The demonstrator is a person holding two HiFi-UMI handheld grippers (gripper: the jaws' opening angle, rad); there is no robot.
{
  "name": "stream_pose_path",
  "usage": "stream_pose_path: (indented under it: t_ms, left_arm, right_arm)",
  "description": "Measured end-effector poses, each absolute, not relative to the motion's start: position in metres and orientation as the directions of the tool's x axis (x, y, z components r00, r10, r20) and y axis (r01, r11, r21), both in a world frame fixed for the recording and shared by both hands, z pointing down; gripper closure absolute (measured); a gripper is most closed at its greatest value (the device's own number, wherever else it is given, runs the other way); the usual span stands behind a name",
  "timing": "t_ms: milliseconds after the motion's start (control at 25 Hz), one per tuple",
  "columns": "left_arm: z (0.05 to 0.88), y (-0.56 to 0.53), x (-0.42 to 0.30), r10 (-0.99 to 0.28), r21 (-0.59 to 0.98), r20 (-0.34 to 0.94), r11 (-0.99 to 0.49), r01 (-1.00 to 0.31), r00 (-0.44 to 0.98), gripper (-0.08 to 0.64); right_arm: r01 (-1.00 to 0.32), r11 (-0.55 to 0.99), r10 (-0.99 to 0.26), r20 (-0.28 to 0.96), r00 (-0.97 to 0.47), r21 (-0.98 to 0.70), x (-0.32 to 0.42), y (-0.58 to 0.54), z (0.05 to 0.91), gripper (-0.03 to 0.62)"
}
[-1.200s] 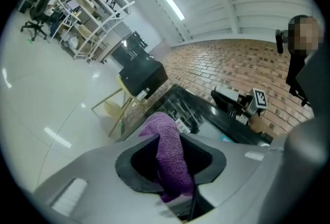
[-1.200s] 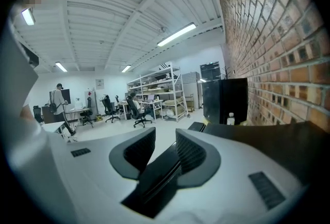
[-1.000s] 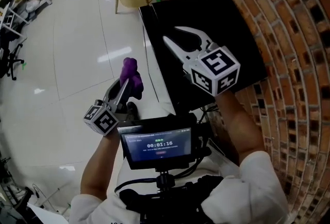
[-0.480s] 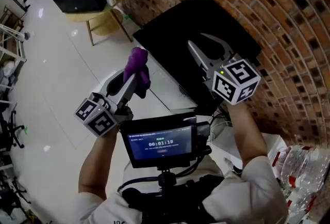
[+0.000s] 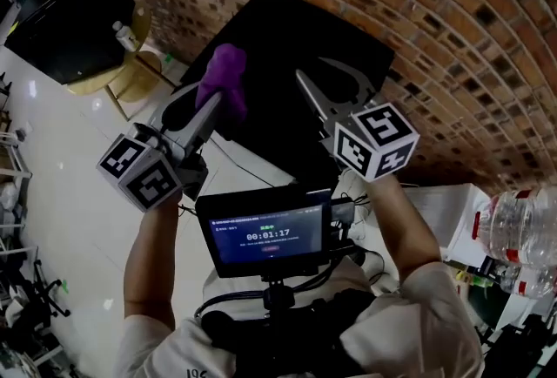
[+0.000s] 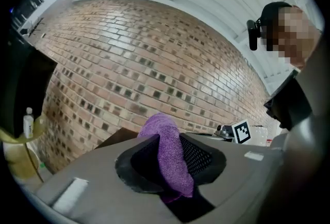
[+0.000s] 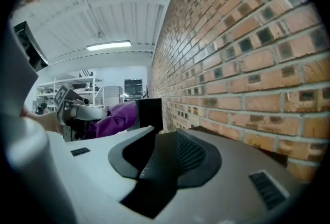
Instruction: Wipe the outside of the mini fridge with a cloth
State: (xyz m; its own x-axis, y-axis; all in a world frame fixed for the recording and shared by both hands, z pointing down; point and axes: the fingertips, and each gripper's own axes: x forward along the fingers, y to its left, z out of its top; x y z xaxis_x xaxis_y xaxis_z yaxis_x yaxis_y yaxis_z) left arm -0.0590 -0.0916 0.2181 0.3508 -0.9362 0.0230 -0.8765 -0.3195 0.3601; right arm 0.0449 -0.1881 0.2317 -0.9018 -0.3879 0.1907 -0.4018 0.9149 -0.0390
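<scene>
The jaws of my left gripper (image 6: 172, 166) pinch the purple cloth (image 6: 166, 140). It bunches between the pads and sticks out past the tips. My right gripper (image 7: 160, 158) has its jaws spread, with nothing between them. Seen from the head view, the cloth sits over the near left edge of the black fridge (image 5: 287, 28), and I cannot tell whether it touches. My right jaws hover over the fridge top, beside the cloth. The fridge stands against the brick wall (image 5: 435, 2).
</scene>
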Motion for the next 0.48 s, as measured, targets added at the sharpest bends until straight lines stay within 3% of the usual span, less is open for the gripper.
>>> stream_pose_path:
  t_ms: [240, 480]
  left_arm:
    - [0.23, -0.171, -0.037, -0.883, 0.168, 0.215, -0.387, -0.907, 0.417, 0.443]
    - [0.265, -0.232, -0.019, -0.789, 0.122, 0.355, -0.493, -0.862, 0.501, 0.44]
  right_arm:
    - [-0.469, 0.876, -0.449, 0.169, -0.877, -0.109, 0.055, -0.221, 0.237, 0.449]
    - [-0.558, 0.82, -0.525, 0.22, -0.822, -0.126, 0.061, -0.232, 0.249, 0.451]
